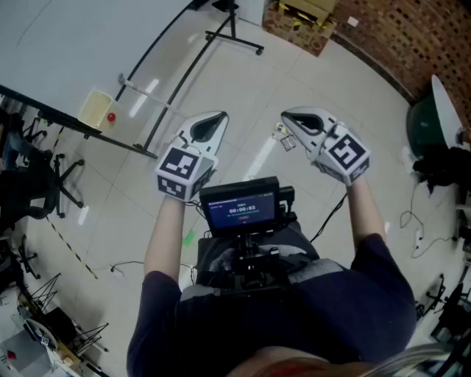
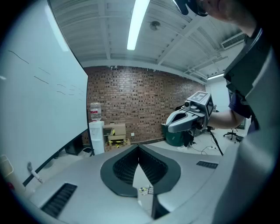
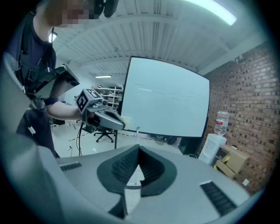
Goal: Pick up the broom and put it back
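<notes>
Person standing on a pale tiled floor (image 1: 243, 88), both arms stretched forward, one gripper in each hand.

Left gripper (image 1: 215, 120): jaws together, tips meeting, nothing clamped between them. Through the gap below the tips only floor shows. Pointing a little below level.

Right gripper (image 1: 293, 118): jaws likewise together and empty, same slight downward tilt. The two grippers are side by side and apart, noses angled slightly toward each other. Each shows in the other's view.

Small screen (image 1: 241, 206) on a chest rig, lit, between the forearms.

Surroundings:
- Whiteboard (image 1: 73, 44) on a black stand, ahead and to the left. On its ledge are a yellowish block (image 1: 94, 109) and, just beside it, a small red object (image 1: 111, 116).
- Brick wall (image 1: 412, 37) across the far side, with cardboard boxes (image 1: 298, 18) at its foot.
- Water dispenser (image 2: 96, 133) with a bottle on top, just beside the boxes, between them and the whiteboard.
- Green bin (image 1: 423, 129) to the right, near the wall.
- Cables (image 1: 416, 228) loose on the floor at the right.
- Small scraps (image 1: 284, 140) on the floor, seen just under the right gripper's nose.
- Black office chair (image 1: 29, 184) at the left edge, behind the whiteboard's line.

Position of the broom: cannot be made out in any of the three views. Neither gripper is touching it.
</notes>
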Tool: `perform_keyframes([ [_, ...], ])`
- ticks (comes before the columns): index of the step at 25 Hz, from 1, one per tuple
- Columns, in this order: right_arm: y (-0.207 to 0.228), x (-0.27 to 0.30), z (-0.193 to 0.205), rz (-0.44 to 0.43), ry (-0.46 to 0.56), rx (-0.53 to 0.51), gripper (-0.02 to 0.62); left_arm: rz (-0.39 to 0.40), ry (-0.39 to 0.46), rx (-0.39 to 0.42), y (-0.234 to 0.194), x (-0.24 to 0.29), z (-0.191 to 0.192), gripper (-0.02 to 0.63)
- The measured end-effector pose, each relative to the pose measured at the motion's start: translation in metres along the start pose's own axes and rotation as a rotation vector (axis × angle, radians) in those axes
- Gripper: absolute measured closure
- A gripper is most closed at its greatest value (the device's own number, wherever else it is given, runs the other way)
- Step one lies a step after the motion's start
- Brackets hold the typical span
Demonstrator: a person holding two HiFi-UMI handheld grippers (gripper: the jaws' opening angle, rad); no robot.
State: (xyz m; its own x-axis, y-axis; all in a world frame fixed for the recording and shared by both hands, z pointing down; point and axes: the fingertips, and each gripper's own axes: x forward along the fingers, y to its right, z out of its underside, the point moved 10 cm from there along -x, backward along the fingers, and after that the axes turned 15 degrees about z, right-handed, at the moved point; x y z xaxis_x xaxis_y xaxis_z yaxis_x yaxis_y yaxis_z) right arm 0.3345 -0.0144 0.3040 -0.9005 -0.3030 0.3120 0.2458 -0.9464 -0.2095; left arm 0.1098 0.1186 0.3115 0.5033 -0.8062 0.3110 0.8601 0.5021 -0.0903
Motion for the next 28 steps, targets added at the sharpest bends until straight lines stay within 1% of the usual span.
perform_keyframes([
  [2, -0.002, 0.006, -0.004, -0.038, 0.007, -0.031, 0.577, -0.041, 0.008, 0.000, 0.001, -0.007, -0.002, 0.606],
  [4, 0.004, 0.014, -0.004, -0.070, 0.016, -0.047, 0.577, -0.073, 0.011, 0.001, 0.001, -0.006, -0.008, 0.606],
  [6, 0.033, 0.028, 0.000, -0.106, 0.025, -0.047, 0.577, -0.106, 0.000, 0.002, -0.005, 0.013, -0.017, 0.606],
  [9, 0.087, 0.058, 0.007, -0.182, 0.051, 0.002, 0.577, -0.180, -0.026, -0.013, -0.022, 0.045, -0.031, 0.606],
  [11, 0.101, 0.077, 0.005, -0.241, 0.066, 0.015, 0.577, -0.230, -0.031, -0.033, -0.031, 0.049, -0.033, 0.606],
  [15, 0.099, 0.112, -0.007, -0.341, 0.074, -0.052, 0.577, -0.317, -0.032, -0.067, -0.048, 0.036, -0.032, 0.606],
  [18, 0.094, 0.131, -0.017, -0.394, 0.095, -0.055, 0.577, -0.359, -0.023, -0.081, -0.058, 0.030, -0.030, 0.606],
  [24, 0.074, 0.165, -0.038, -0.427, 0.114, -0.029, 0.577, -0.385, 0.003, -0.099, -0.083, 0.015, -0.017, 0.606],
  [28, 0.061, 0.193, -0.056, -0.422, 0.129, -0.029, 0.577, -0.368, 0.023, -0.115, -0.109, 0.009, -0.013, 0.606],
])
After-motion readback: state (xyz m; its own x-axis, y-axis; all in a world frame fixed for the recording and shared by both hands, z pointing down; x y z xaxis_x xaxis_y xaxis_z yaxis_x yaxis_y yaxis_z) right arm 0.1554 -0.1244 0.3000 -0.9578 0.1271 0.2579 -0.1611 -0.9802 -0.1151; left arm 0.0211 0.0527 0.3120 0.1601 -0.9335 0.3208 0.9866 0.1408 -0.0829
